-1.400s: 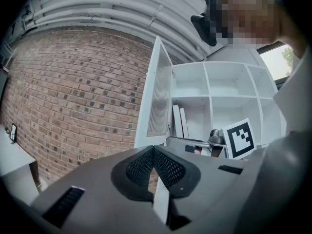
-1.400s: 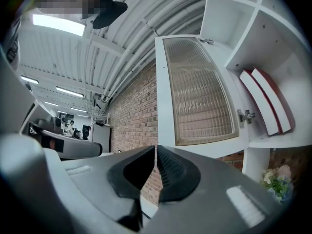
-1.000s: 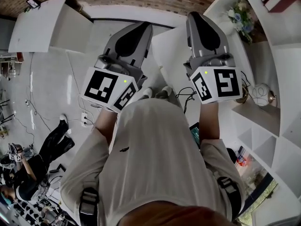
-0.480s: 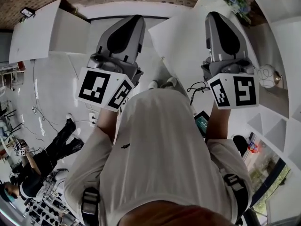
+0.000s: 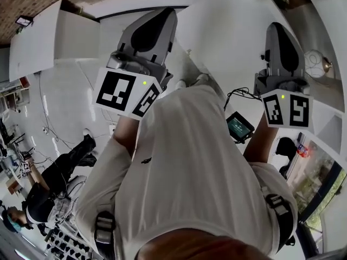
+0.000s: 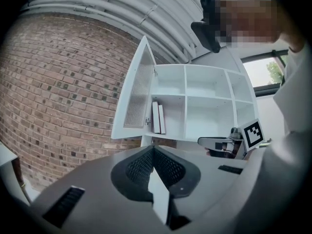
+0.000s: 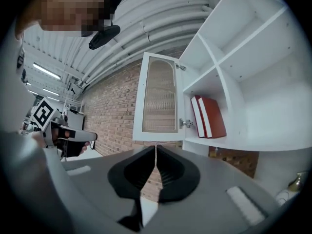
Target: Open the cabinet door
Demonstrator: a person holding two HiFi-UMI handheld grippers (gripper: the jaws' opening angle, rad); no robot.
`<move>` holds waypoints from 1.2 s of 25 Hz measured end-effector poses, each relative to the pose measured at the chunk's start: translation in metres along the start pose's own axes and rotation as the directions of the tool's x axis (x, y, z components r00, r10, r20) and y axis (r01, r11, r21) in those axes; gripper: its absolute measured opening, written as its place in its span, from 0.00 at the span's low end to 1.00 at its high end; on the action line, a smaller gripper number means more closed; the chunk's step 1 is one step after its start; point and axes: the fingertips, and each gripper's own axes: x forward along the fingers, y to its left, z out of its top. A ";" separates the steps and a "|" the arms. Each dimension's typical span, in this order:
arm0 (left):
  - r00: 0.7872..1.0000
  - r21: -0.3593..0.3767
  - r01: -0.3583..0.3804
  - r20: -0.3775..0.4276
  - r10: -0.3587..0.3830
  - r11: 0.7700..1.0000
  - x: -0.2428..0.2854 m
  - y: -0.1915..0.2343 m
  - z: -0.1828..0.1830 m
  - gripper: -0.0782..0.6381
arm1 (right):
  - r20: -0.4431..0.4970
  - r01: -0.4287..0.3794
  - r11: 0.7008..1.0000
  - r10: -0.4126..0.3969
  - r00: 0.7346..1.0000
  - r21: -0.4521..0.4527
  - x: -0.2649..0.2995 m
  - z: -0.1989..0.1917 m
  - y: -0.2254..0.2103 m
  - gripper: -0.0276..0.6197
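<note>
The white cabinet door, with a ribbed glass panel, stands swung open to the left of the white shelf unit; a small latch sits on its edge. The left gripper view shows the same door edge-on and open. Two red books stand in the compartment behind it. My right gripper is shut with nothing in it, held level and away from the door. My left gripper is also shut and empty. In the head view both are raised in front of the person, left gripper and right gripper.
A brick wall runs behind the shelf unit. A round glass ornament sits on a shelf at the right. A small screen device hangs by the person's right arm. Another person sits low at the left, by floor cables.
My right gripper has swung out to the right in the head view. The left gripper has shifted only a little. The flowers on the shelf have slid out past the top edge.
</note>
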 end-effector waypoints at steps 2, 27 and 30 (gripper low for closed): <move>1.000 0.011 0.020 -0.001 -0.020 1.000 -0.002 -0.004 -0.003 0.12 | -0.013 0.029 1.000 -0.029 0.999 -0.003 -0.012 -0.009 -0.001 0.08; 0.980 0.013 0.191 -0.066 -0.190 0.982 -0.002 -0.027 -0.068 0.12 | -0.093 0.130 0.988 -0.137 0.986 -0.080 -0.047 -0.064 0.042 0.07; 0.979 -0.005 0.194 -0.066 -0.194 0.981 0.000 -0.027 -0.071 0.12 | -0.096 0.139 0.987 -0.146 0.985 -0.083 -0.052 -0.065 0.041 0.07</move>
